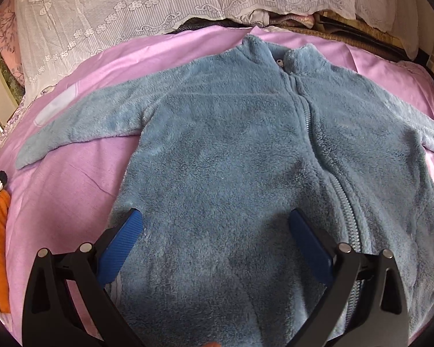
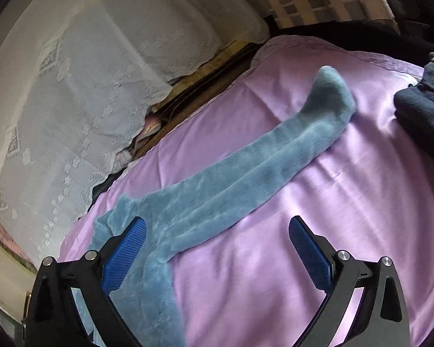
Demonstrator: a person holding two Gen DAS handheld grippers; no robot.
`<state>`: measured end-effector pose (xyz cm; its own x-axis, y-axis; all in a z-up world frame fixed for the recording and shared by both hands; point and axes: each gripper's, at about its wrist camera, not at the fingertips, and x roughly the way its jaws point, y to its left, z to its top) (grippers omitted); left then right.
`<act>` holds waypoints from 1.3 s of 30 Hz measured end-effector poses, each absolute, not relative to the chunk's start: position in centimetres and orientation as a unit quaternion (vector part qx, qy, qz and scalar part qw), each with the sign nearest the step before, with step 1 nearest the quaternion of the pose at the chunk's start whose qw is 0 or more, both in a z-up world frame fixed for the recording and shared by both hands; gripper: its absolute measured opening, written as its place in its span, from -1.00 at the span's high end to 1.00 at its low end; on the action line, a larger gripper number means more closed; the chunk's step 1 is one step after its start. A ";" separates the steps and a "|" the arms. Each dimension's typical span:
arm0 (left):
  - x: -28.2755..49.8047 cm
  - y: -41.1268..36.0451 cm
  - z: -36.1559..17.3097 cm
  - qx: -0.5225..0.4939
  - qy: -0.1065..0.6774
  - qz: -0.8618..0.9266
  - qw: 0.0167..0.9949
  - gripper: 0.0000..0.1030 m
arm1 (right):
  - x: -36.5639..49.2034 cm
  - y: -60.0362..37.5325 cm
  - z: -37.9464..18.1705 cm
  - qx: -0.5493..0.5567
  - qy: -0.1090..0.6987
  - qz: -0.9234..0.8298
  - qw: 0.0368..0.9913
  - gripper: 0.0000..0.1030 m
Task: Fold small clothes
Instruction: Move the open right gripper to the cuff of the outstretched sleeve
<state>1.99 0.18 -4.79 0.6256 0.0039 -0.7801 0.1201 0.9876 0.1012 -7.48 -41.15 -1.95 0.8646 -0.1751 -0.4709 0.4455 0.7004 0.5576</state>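
Fleece, blue and shaggy: the zip-front jacket (image 1: 231,150) lies flat on the smooth pink sheet (image 1: 81,179), both sleeves spread wide. My left gripper (image 1: 215,225) hangs spread wide over its lower front, holding nothing. My right gripper (image 2: 217,231) gapes just as wide and empty above the outstretched sleeve (image 2: 246,167). Dark folded clothing (image 2: 425,110) sits beyond that cuff.

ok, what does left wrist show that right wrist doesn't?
Left wrist only: the blue fleece jacket's zipped front, collar, its other sleeve and an orange garment at the edge. Right wrist only: a dark navy garment past the cuff of one outstretched sleeve. Both: the jacket on the pink bedsheet, white lace cover, each claw open.
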 end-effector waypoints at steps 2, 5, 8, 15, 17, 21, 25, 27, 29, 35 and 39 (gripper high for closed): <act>2.0 0.3 -4.8 0.071 0.432 -0.033 0.899 -0.92 | -8.0 -43.9 -2.8 0.379 0.187 -0.179 0.888 -0.85; 2.1 0.1 -5.2 0.076 0.433 -0.031 0.898 -0.92 | -7.7 -47.8 -4.8 0.435 0.199 -0.170 0.862 -0.82; 2.1 -0.1 -5.3 0.083 0.430 -0.029 0.898 -0.92 | -6.5 -49.7 -5.7 0.443 0.209 -0.172 0.855 -0.77; 2.4 -0.2 -5.5 0.082 0.430 -0.029 0.899 -0.92 | -1.8 -52.8 -4.5 0.419 0.199 -0.146 0.874 -0.77; 2.5 -0.1 -5.5 0.080 0.430 -0.030 0.899 -0.92 | -4.1 -53.5 -3.3 0.425 0.120 -0.161 0.883 -0.77; 2.4 -0.2 -5.5 0.082 0.430 -0.029 0.899 -0.92 | -6.6 -53.6 0.0 0.376 0.068 -0.178 0.907 -0.77; 2.5 -0.2 -5.5 0.080 0.430 -0.029 0.899 -0.92 | -5.8 -53.3 -1.5 0.368 0.158 -0.222 0.889 -0.76; 2.4 -0.2 -5.5 0.080 0.431 -0.029 0.898 -0.92 | -5.7 -53.2 -2.6 0.377 0.185 -0.229 0.879 -0.65; 2.4 -0.2 -5.5 0.080 0.431 -0.029 0.899 -0.92 | -5.8 -53.5 -3.2 0.386 0.201 -0.229 0.871 -0.62; 2.4 -0.1 -5.6 0.081 0.430 -0.029 0.899 -0.92 | -4.4 -55.9 -5.1 0.432 0.198 -0.230 0.849 -0.44; 2.4 -0.1 -5.6 0.081 0.429 -0.029 0.899 -0.92 | -2.4 -55.8 -4.3 0.404 0.185 -0.198 0.874 -0.37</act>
